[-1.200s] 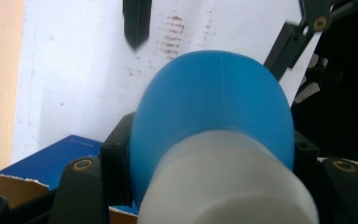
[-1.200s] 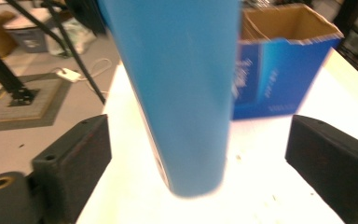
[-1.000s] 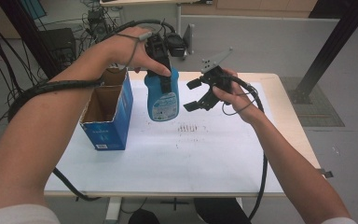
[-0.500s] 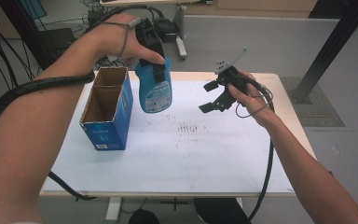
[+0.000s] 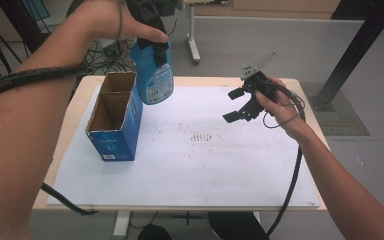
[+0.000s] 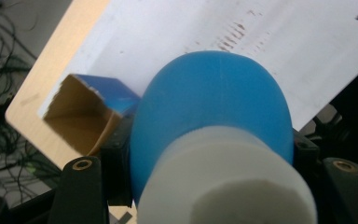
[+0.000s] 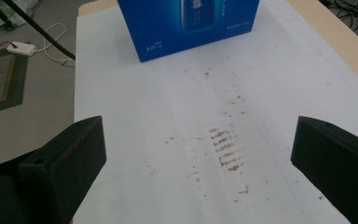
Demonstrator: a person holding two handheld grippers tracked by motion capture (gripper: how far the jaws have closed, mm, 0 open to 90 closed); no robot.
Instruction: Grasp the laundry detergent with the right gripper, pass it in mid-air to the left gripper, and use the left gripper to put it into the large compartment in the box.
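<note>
Rising clear of the bench (image 5: 190, 180), the blue bottle (image 5: 155, 75) is now hanging above the open box (image 5: 112, 117), left gripper (image 5: 152, 37) jaws clamping its neck; right gripper (image 5: 237, 105) is waiting beside, jaws wide and empty.

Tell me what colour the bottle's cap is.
White, best seen in the left gripper view: cap on the blue bottle.
</note>
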